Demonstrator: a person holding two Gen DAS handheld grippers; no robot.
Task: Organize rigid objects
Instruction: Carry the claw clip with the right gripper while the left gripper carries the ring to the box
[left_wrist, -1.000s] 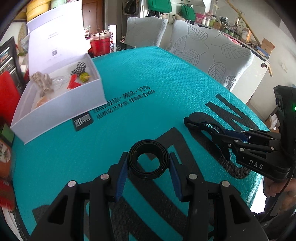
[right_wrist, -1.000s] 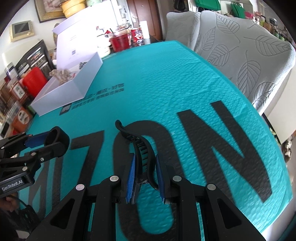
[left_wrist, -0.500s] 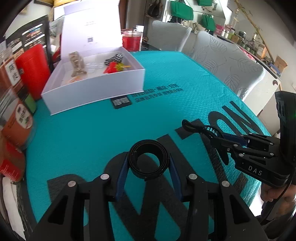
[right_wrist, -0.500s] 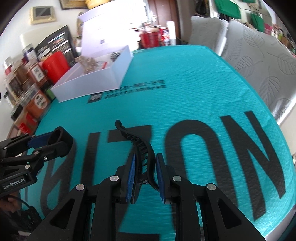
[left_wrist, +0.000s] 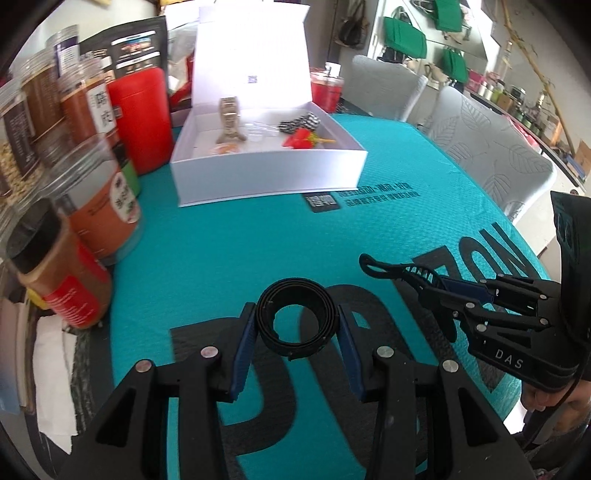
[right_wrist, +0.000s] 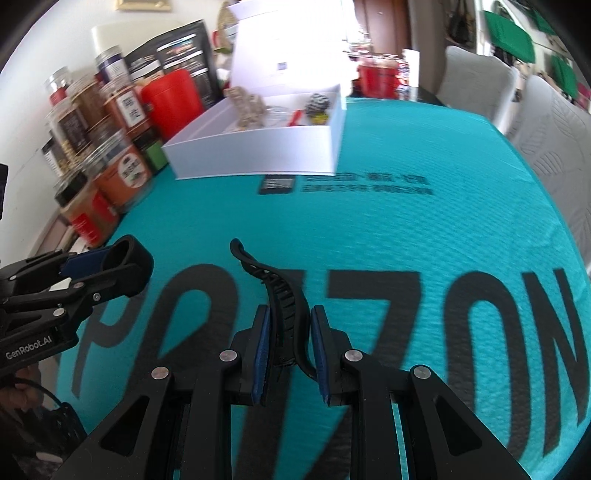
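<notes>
**Two black pieces held above the teal mat**

While both grippers hang over it, the teal mat (left_wrist: 229, 240) with its big black letters fills most of each view and covers the table. Behind it stand pale chairs (left_wrist: 491, 136) with a leaf pattern on their covers.

At the far side of the mat lies an open white box (left_wrist: 266, 173), its lid (left_wrist: 255, 59) standing upright behind it. Inside the box I can see a beige figure (left_wrist: 229, 118), a black-and-white checkered piece (left_wrist: 301, 122), a small red piece (left_wrist: 297, 138) and some clear plastic; the smaller things are too blurred to name. To the left of the box stands a red canister (left_wrist: 142, 118), and beside it a row of jars (left_wrist: 103, 206) with brown and orange contents along the mat's left edge. Beyond the box stands a red cup (left_wrist: 327, 90).

The left gripper (left_wrist: 297, 332) is clenched on a black ring (left_wrist: 297, 319); both blue pads (left_wrist: 243, 347) press its sides, and the ring is held above the mat. In the right wrist view the same gripper (right_wrist: 99, 266) comes in from the left edge.

The right gripper (right_wrist: 288, 343) is closed tightly on a black hair clip (right_wrist: 284, 306), which sticks out forward and upward between the pads (right_wrist: 262, 347). In the left wrist view this gripper (left_wrist: 458, 291) comes in from the right, with the clip (left_wrist: 391, 271) pointing left, near the ring but not touching it. Neither piece is in the box.

A hand (left_wrist: 546, 402) shows at the lower right, below the right gripper's body.
</notes>
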